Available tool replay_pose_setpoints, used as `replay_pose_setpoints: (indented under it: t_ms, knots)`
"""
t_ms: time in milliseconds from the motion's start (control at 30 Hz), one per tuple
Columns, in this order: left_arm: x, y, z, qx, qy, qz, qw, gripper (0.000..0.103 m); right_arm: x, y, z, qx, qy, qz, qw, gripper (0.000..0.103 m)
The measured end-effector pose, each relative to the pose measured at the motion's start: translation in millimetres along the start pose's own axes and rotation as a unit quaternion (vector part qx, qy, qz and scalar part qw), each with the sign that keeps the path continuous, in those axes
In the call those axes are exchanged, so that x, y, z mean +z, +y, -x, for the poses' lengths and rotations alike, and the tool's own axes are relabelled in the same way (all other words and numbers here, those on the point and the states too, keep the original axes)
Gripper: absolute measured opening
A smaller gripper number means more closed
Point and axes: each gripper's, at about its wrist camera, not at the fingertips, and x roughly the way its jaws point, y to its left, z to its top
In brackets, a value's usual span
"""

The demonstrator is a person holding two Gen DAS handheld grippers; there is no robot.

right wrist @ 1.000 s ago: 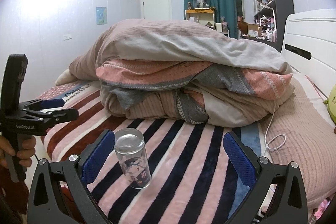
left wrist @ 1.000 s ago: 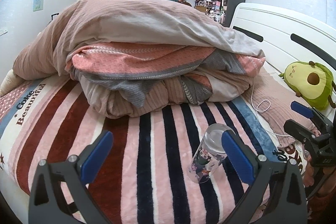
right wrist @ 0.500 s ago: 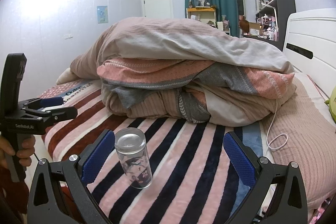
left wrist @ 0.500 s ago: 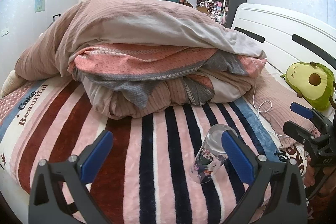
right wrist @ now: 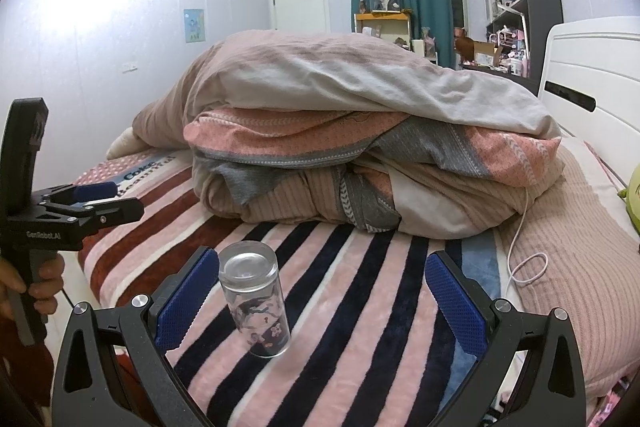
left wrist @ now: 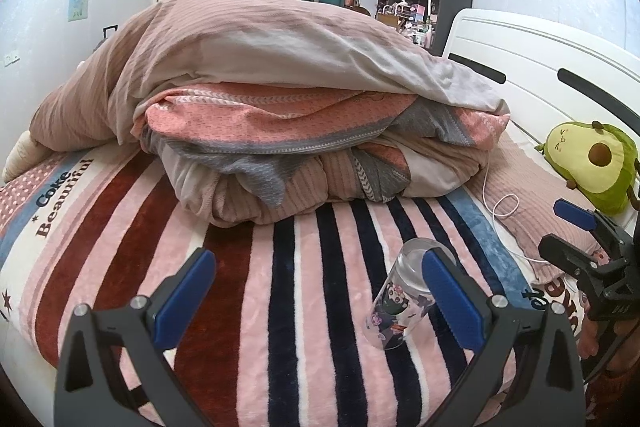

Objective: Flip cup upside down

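Note:
A clear glass cup [right wrist: 256, 303] with a cartoon print stands upside down on the striped blanket [right wrist: 360, 307], its base up. In the left wrist view the cup [left wrist: 400, 307] sits low right, partly behind the right finger pad [left wrist: 448, 295]. My left gripper [left wrist: 316, 291] is open and empty, the cup beside its right finger. My right gripper [right wrist: 320, 299] is open and empty, the cup just inside its left finger pad [right wrist: 188, 299]. Each gripper shows at the edge of the other's view: the right one [left wrist: 584, 239], the left one [right wrist: 88, 203].
A heap of folded quilts [left wrist: 288, 107] fills the bed behind the cup. A white cable [right wrist: 524, 259] lies on the pink pillow [right wrist: 568, 259] at right. An avocado plush [left wrist: 592, 163] rests by the white headboard [left wrist: 540, 67]. The bed's front edge runs just below the grippers.
Both grippers have drifted slightly back from the cup; it sits a little lower in both views. The cup has not moved on the blanket.

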Motion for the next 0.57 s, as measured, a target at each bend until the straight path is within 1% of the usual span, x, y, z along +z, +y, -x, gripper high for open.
replay_pose_setpoints:
  t_ms: [567]
  knots:
    - [2.4, 0.1, 2.4, 0.001, -0.001, 0.002, 1.0, 0.103, -0.2, -0.2, 0.4, -0.002, -0.003, 0.0, 1.0, 0.103]
